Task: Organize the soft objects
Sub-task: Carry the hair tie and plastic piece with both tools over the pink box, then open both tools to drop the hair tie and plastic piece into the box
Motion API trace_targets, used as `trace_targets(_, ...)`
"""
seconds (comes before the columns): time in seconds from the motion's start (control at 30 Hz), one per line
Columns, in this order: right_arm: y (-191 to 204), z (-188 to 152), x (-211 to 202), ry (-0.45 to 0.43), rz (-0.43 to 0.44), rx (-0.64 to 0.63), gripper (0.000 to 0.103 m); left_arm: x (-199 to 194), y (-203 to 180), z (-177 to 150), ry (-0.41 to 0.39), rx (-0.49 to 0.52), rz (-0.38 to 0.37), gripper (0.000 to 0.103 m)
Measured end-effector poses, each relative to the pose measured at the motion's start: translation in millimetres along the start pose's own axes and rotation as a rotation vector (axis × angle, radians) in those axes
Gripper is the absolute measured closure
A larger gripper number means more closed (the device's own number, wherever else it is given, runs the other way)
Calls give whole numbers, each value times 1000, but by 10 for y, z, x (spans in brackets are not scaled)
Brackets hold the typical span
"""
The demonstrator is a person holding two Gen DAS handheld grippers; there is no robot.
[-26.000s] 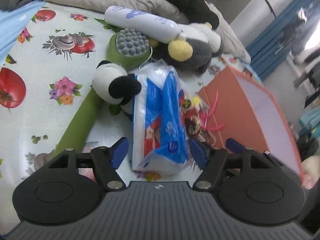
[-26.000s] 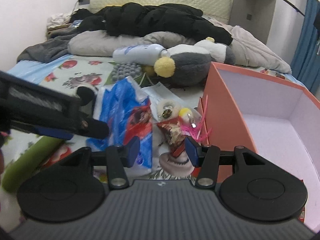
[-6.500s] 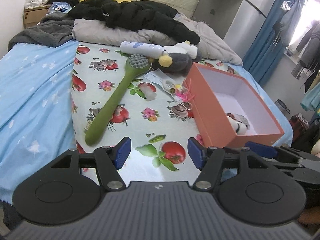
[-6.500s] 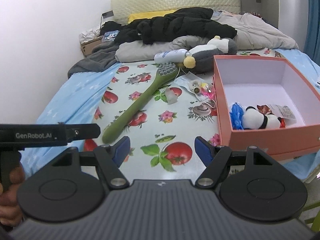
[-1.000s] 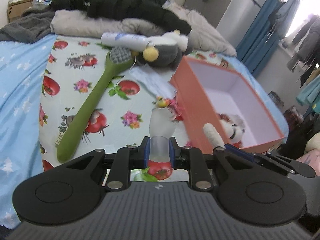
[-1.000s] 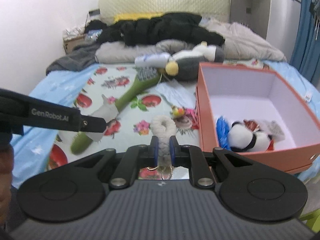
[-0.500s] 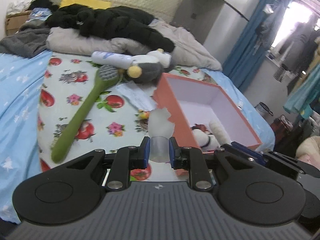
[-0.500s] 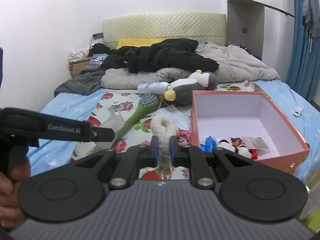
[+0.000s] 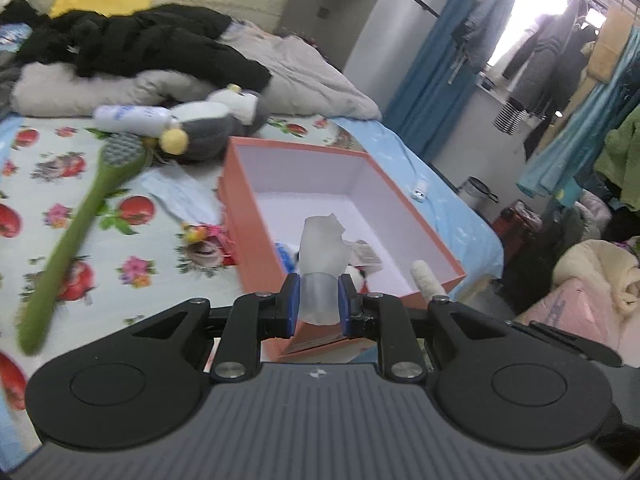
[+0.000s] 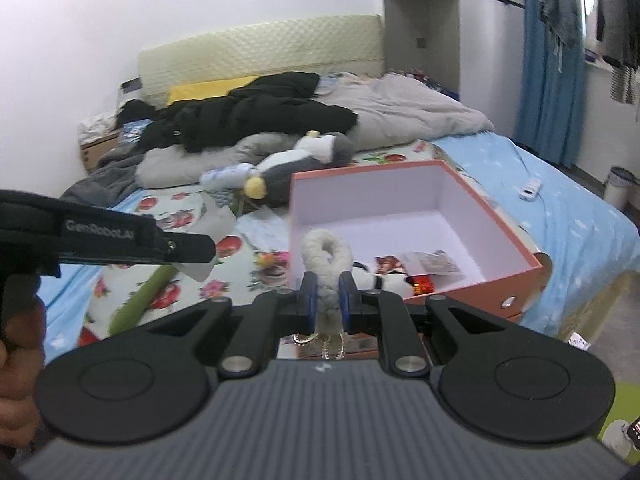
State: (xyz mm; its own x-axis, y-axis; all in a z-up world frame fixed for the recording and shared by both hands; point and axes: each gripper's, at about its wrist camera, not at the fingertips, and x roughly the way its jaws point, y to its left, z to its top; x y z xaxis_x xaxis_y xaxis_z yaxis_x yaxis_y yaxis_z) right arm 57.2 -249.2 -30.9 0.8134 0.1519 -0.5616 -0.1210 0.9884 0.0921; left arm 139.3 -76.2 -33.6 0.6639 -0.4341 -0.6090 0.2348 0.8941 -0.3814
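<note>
My left gripper (image 9: 319, 304) is shut on a soft translucent white piece (image 9: 322, 256) and holds it in front of the near corner of the orange box (image 9: 256, 216). My right gripper (image 10: 328, 300) is shut on a fuzzy white loop with gold rings (image 10: 326, 256), at the box's near left corner (image 10: 516, 268). Inside the box lie a small panda plush (image 10: 384, 280), a blue tissue pack (image 9: 285, 256) and snack packets (image 10: 430, 262). The fuzzy loop's tip (image 9: 426, 280) shows in the left wrist view.
A green long-handled brush (image 9: 76, 224), a penguin plush (image 9: 208, 128), a white bottle (image 9: 128, 114), a face mask (image 9: 180, 196) and small trinkets (image 9: 204, 240) lie on the fruit-print sheet. Black clothes and grey bedding are piled at the head. The bed edge drops off right of the box.
Both grippers, each still shut on its item, have swung right toward the orange box; the box now sits centred ahead and nearer in both views.
</note>
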Motion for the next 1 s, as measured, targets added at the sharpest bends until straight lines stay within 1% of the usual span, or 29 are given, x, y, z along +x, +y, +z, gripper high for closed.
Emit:
trace_targets(0.1, -197, 48, 151, 17, -21, 32, 88, 309, -25, 153, 41, -13, -40, 80)
trace_targets(0.2, -361, 137, 334, 32, -42, 44, 88, 649, -64, 325, 84, -2, -54, 80)
trace_targets(0.27, -467, 214, 476, 39, -47, 41, 88, 868, -103, 440, 101, 20, -44, 80)
trace_targets(0.33, -564, 296, 622, 53, -70, 44, 88, 1072, -127, 549, 123, 34, -28, 80)
trace_targets(0.4, -649, 378, 761, 66, -73, 35, 88, 1282, -136, 665, 156, 38, -31, 80)
trace_targets(0.43, -701, 424, 843, 81, -77, 42, 88, 1367, -131, 710, 171, 33, -29, 80)
trace_targets(0.53, -846, 522, 1069, 135, -46, 82, 88, 1637, -142, 834, 215, 39, -39, 79)
trace_targets(0.6, -954, 562, 1251, 193, -23, 104, 88, 1802, -146, 867, 251, 46, -29, 79)
trace_targets(0.7, -1109, 588, 1486, 263, -20, 147, 88, 2043, -119, 898, 310, 30, -22, 79)
trace_targets(0.77, -1196, 588, 1590, 295, -25, 170, 88, 2181, -111, 920, 339, 31, -19, 79)
trace_targets(0.93, -1328, 585, 1766, 347, -56, 163, 87, 2290, -124, 938, 360, 48, 6, 78)
trace_targets(0.97, -1335, 576, 1781, 354, -59, 159, 86, 2294, -125, 949, 360, 51, 11, 76)
trace_targets(1.0, -1351, 574, 1796, 358, -63, 159, 86, 2292, -129, 956, 356, 58, 13, 67)
